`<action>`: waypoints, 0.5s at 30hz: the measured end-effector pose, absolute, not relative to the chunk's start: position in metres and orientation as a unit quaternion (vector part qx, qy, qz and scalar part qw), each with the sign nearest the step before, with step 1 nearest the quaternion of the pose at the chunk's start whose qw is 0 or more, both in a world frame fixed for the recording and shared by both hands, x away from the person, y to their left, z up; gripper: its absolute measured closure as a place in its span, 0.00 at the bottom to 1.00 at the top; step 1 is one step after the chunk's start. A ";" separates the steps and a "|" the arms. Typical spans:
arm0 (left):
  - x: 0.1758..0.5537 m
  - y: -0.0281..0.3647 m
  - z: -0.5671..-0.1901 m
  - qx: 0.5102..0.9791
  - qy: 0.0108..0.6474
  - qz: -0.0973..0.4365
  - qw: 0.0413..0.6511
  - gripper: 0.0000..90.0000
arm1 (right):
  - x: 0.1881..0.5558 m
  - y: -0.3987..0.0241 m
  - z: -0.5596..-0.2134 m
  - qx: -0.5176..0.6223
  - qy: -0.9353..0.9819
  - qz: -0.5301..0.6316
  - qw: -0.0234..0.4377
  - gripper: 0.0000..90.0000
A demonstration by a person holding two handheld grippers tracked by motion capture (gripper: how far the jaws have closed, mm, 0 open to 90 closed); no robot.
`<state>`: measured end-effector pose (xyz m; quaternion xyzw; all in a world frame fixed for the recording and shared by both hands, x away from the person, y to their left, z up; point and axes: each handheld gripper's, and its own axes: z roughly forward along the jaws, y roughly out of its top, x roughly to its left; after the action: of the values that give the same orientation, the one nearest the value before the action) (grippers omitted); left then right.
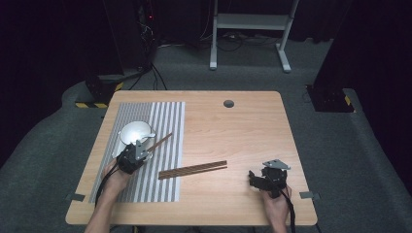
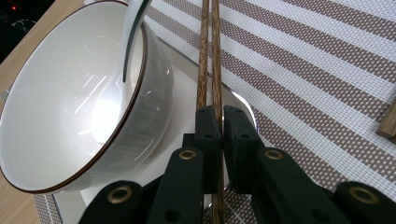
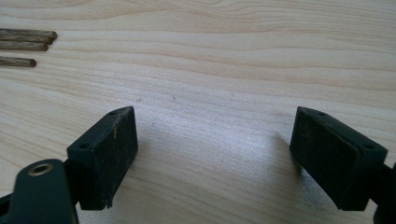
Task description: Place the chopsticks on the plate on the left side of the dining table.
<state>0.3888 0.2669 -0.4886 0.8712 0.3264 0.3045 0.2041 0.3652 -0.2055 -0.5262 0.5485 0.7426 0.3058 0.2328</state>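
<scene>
My left gripper (image 2: 219, 122) is shut on a pair of brown wooden chopsticks (image 2: 209, 51), which run forward between its jaws. In the high view the left gripper (image 1: 141, 151) sits beside the white bowl (image 1: 134, 132), and the chopsticks (image 1: 160, 141) point to the right and away. The bowl (image 2: 60, 107) has a thin brown rim, holds a white spoon (image 2: 133, 28) and stands on a white plate (image 2: 187, 93). More chopsticks (image 1: 193, 170) lie in a bundle at the table's middle. My right gripper (image 1: 257, 180) hovers open over bare wood, its fingers (image 3: 105, 151) wide apart.
A grey-and-white striped placemat (image 1: 160, 170) covers the left part of the wooden table (image 1: 243, 131). A round grey cable hole (image 1: 228, 103) lies near the far edge. Chopstick ends (image 3: 25, 45) show at the upper left of the right gripper view.
</scene>
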 end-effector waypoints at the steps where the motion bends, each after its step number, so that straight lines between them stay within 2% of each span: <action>1: 0.389 0.267 -0.489 0.870 0.327 0.305 0.206 0.94 | 0.365 -0.206 -0.526 0.548 0.743 0.306 0.233 0.16; 15: 0.393 0.266 -0.494 0.873 0.325 0.304 0.199 0.94 | 0.365 -0.205 -0.526 0.547 0.743 0.306 0.233 0.16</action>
<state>0.3935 0.2660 -0.4942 0.8731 0.3252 0.3036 0.1993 0.3654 -0.2055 -0.5263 0.5474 0.7432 0.3059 0.2333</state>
